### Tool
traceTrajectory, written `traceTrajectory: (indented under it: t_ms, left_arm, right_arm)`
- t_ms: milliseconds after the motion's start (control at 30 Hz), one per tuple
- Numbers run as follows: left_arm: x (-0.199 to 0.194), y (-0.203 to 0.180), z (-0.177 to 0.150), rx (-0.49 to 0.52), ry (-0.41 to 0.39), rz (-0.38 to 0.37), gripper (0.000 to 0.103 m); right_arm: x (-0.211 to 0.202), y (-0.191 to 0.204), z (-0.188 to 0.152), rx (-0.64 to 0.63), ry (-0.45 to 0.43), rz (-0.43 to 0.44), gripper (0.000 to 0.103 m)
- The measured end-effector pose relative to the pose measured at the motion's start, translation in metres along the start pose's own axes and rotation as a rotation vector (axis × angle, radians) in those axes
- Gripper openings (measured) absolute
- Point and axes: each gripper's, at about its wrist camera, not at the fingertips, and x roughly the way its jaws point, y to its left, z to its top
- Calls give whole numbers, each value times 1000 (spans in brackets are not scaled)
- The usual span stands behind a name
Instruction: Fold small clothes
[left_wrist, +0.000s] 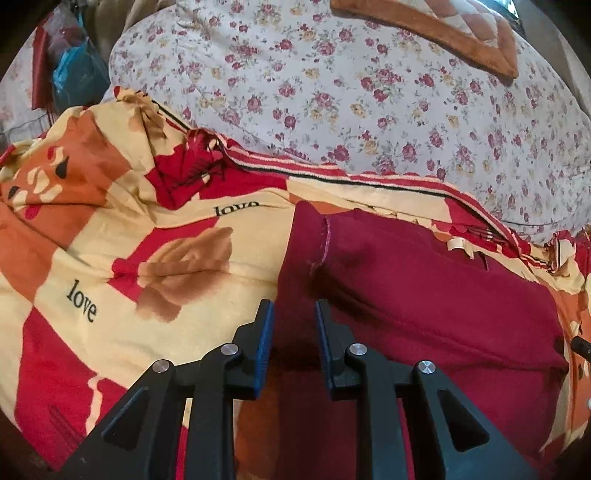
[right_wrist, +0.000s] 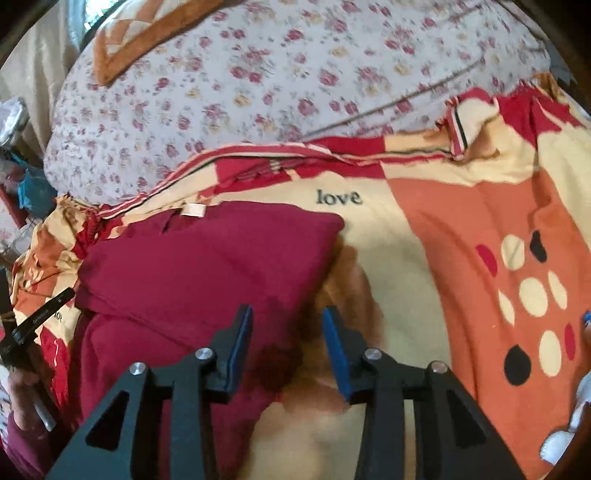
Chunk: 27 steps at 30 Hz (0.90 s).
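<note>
Black jaws of the left gripper (left_wrist: 294, 306) sat right up against the lens, blue pads a narrow gap apart, nothing caught between them, hovering over the near left part of the maroon garment (left_wrist: 424, 295). Over on the other side, the right gripper (right_wrist: 288, 310) stood wider open, also empty, its jaws poised above the garment's right edge where cloth met blanket.

Biggest of all, the floral sheet (left_wrist: 332, 92) stretched across the far half of the bed. In front of it lay the red, orange and cream blanket (left_wrist: 92, 258), printed with "love" and rumpled along its striped border. On that blanket rested the maroon garment, folded over into a rough rectangle, one seam showing on its left side. Up at the far edge, a brown-trimmed cushion (left_wrist: 443, 26) lay on the sheet. Smallest: a pale label (right_wrist: 195, 209) peeked out at the garment's far edge.
</note>
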Motion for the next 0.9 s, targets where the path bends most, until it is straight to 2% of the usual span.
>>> traceTrajectory:
  t_ms: [133, 267, 300, 467, 600, 700, 733, 833, 900]
  left_arm:
    - [-11, -2, -1, 12, -18, 9, 2]
    - [-24, -4, -4, 37, -32, 19, 2]
    - [-28, -4, -6, 42, -36, 22, 2]
    - [-45, -2, -14, 58, -48, 31, 2]
    - [-58, -3, -24, 68, -50, 25, 2]
    - [-72, -2, -34, 73, -37, -18, 2]
    - [-79, -2, -40, 78, -29, -41, 3]
    - [-94, 2, -57, 85, -1, -93, 18]
    - [-105, 5, -73, 84, 28, -144, 20]
  right_arm:
    - [5, 17, 2, -47, 9, 21, 43]
    - [36, 22, -2, -61, 119, -29, 45]
    - [37, 23, -3, -65, 120, -31, 45]
    - [1, 21, -6, -52, 62, 25, 53]
    - [-41, 21, -10, -99, 13, 50, 58]
    - [-74, 21, -17, -129, -3, 131, 63]
    - [-85, 22, -20, -149, -2, 158, 67]
    - [-113, 25, -37, -202, 16, 238, 74]
    - [-123, 26, -52, -231, 38, 284, 75]
